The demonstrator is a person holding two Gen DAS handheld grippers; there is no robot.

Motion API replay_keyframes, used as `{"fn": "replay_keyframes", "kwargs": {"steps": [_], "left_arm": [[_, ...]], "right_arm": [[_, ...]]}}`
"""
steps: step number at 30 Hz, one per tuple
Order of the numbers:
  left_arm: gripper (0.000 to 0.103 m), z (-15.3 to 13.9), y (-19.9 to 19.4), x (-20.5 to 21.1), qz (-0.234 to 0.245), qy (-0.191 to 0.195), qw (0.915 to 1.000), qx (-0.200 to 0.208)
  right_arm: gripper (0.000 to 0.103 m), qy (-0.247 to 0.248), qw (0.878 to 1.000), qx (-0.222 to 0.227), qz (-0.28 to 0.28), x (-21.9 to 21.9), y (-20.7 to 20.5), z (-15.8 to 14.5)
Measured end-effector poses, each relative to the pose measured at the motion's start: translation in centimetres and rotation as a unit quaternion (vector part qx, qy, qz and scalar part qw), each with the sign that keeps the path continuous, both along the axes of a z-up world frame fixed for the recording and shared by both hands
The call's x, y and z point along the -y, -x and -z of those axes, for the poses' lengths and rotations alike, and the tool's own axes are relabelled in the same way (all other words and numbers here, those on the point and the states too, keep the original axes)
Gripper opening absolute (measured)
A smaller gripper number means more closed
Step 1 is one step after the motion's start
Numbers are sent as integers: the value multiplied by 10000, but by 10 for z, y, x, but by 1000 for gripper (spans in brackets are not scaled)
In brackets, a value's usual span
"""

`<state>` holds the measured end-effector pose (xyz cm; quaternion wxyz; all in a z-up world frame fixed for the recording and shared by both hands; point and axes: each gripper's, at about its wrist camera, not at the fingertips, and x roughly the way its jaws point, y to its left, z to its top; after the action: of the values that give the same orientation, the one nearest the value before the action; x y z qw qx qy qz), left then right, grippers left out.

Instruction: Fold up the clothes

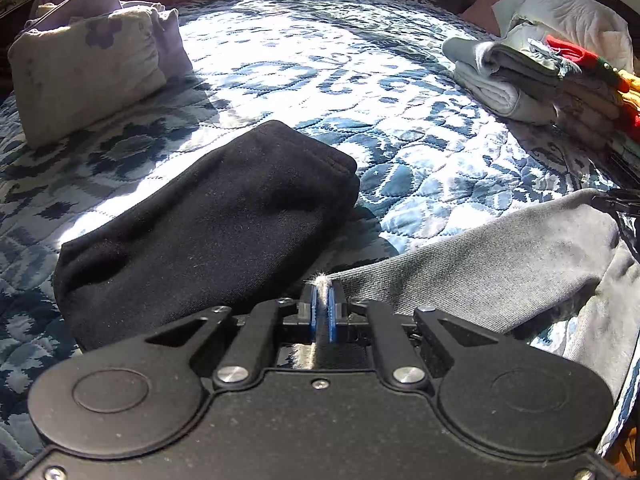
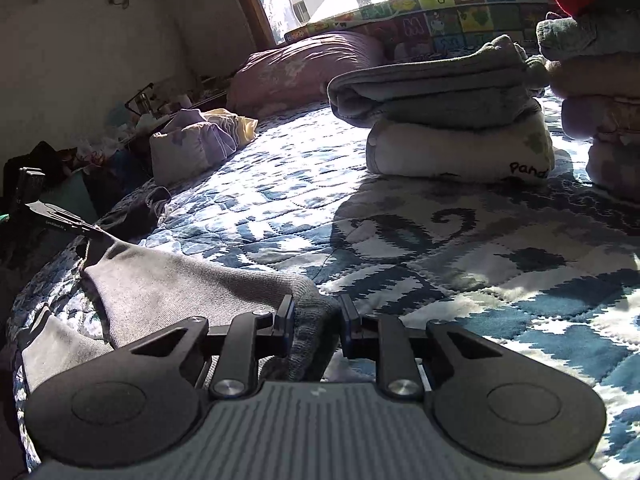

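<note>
Grey garment (image 1: 480, 264) stretched between both grippers over blue-white quilt (image 1: 304, 64), low at 4 o'clock in left cam, 8 o'clock in right cam (image 2: 180, 288). L gripper (image 1: 323, 300) clenched on garment edge, fuzzy fibres poking out betw. blue pads (image 1: 330, 312). R gripper (image 2: 316, 320) grasping bunched grey cuff, jaws part-closed w/ cloth wadded between. Folded black garment (image 1: 208, 232) flat on quilt just beside grey one, at 9 o'clock of L gripper. Folded stack (image 1: 520, 80) at 2 o'clock in left cam; grey-on-white folded pile (image 2: 448, 128) at 1 o'clock in right cam. Small pillow (image 1: 84, 76) at 10 o'clock.
</note>
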<state>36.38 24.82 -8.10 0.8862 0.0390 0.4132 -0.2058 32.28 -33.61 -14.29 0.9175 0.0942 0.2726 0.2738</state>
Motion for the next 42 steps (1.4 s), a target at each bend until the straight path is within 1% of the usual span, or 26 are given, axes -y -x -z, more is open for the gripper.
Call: {"fn": "replay_keyframes", "kwargs": {"steps": [3, 8, 10, 14, 17, 18, 19, 21, 24, 27, 29, 30, 32, 33, 34, 36, 38, 39, 40, 41, 42], "left_arm": [[4, -14, 27, 3, 95, 10, 9988, 474], [4, -28, 72, 2, 199, 55, 9954, 931], [4, -32, 92, 3, 248, 108, 9938, 1079], [4, -39, 134, 2, 347, 170, 9901, 1353], [4, -39, 167, 2, 418, 56, 9878, 1497], [4, -38, 176, 2, 427, -18, 9873, 1528], [4, -35, 187, 2, 456, -126, 9869, 1539], [4, -29, 202, 1, 467, -194, 9870, 1528], [4, -16, 219, 5, 526, -535, 9855, 1519], [4, -5, 229, 14, 683, -933, 9817, 1510], [4, -2, 230, 23, 830, -1274, 9762, 1547], [4, -2, 230, 29, 927, -1474, 9717, 1598], [4, -5, 232, 33, 970, -1701, 9648, 1754], [4, -8, 235, 34, 913, -1841, 9596, 1922], [4, -12, 238, 34, 848, -1940, 9548, 2085], [4, -21, 240, 36, 612, -2179, 9405, 2536], [4, -25, 237, 41, 449, -2492, 9244, 2854], [4, -26, 235, 44, 387, -2673, 9151, 2993], [2, -26, 234, 47, 343, -2807, 9085, 3078], [2, -25, 233, 49, 304, -2926, 9025, 3146], [2, -23, 237, 51, 366, -2998, 8973, 3219]], "right_arm": [[23, 0, 9991, 431, 63, 2, 19, -15], [23, 591, 9911, 1180, 185, -10, 62, -32], [23, 862, 9845, 1520, 169, -20, 80, -41], [23, 1332, 9700, 2028, 145, -35, 122, -52], [23, 1754, 9560, 2350, 124, -46, 158, -56], [23, 1929, 9502, 2444, 104, -49, 169, -56], [23, 2200, 9416, 2550, 70, -54, 178, -54], [23, 2770, 9216, 2720, -63, -62, 195, -47], [22, 3590, 8892, 2816, -321, -68, 210, -29], [22, 4375, 8480, 2928, -608, -78, 221, -10], [22, 4724, 8236, 3030, -816, -84, 225, -3], [22, 4902, 8105, 3077, -903, -89, 227, 0], [22, 5076, 7939, 3241, -834, -93, 226, -1], [21, 5150, 7863, 3321, -781, -95, 226, -3], [21, 5171, 7832, 3390, -652, -97, 226, -6], [19, 5148, 7827, 3478, -355, -101, 220, -14], [18, 5169, 7801, 3523, -108, -106, 212, -13], [18, 5205, 7766, 3550, 0, -109, 209, -11], [18, 5241, 7750, 3529, 58, -111, 206, -7], [18, 5294, 7754, 3441, -12, -112, 204, -2], [18, 5366, 7743, 3353, -115, -113, 203, 3]]}}
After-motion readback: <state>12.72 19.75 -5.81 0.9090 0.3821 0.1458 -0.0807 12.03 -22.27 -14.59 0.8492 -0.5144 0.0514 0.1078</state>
